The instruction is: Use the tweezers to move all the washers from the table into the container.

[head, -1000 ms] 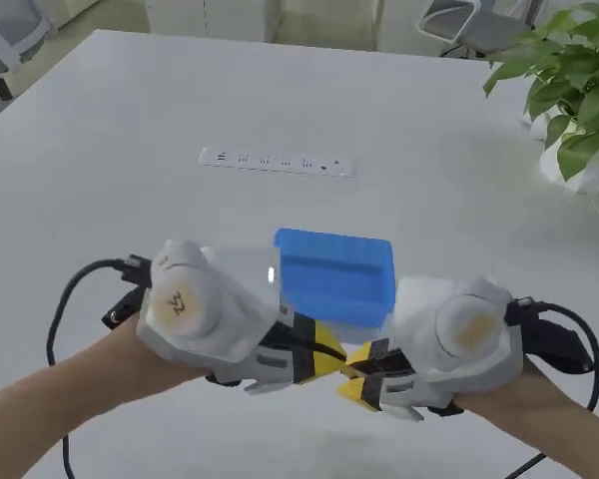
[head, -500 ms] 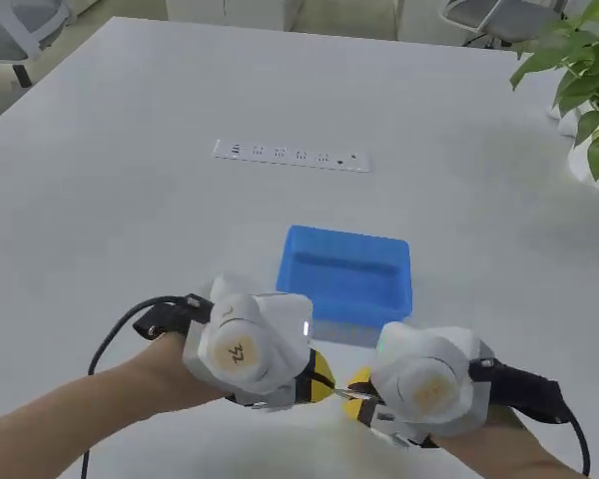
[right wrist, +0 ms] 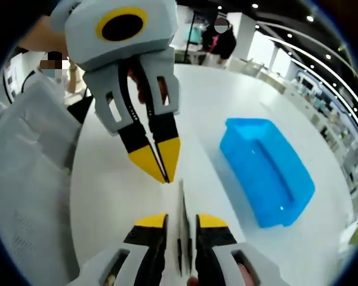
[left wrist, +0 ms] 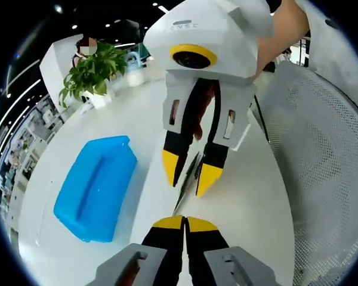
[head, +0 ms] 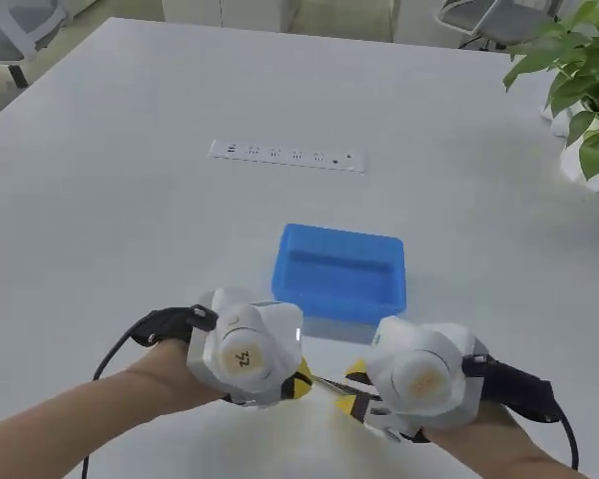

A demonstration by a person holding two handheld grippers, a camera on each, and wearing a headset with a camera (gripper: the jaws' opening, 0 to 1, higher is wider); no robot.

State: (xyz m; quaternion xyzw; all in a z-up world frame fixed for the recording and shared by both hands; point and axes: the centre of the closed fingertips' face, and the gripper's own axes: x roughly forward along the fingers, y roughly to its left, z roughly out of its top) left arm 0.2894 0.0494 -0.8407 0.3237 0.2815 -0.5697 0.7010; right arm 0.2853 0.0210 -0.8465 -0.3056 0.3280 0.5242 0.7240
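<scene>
Two grippers meet low over the white surface [head: 120,210], tip to tip. The right gripper [right wrist: 181,223] has its jaws narrow, clamped on the one pair of tweezers [right wrist: 181,208], whose thin blades run forward from between the yellow tips. The left gripper [left wrist: 184,223] has its jaws closed together with no gap. They sit just beside the tweezers' point, and I cannot tell whether they touch it.

In the head view the white gripper bodies cover most of the jaws, and the tweezers show as a faint sliver between them. The gripper views show the blades plainly. The patch of surface under the grippers is hidden from the head view.

Just beyond the grippers stands one blue container [head: 331,301], open at the top. Its inside is hard to read from any angle. Farther off lies one white power strip [head: 285,155]. One leafy plant [head: 579,70] is cut off at the far right edge.
</scene>
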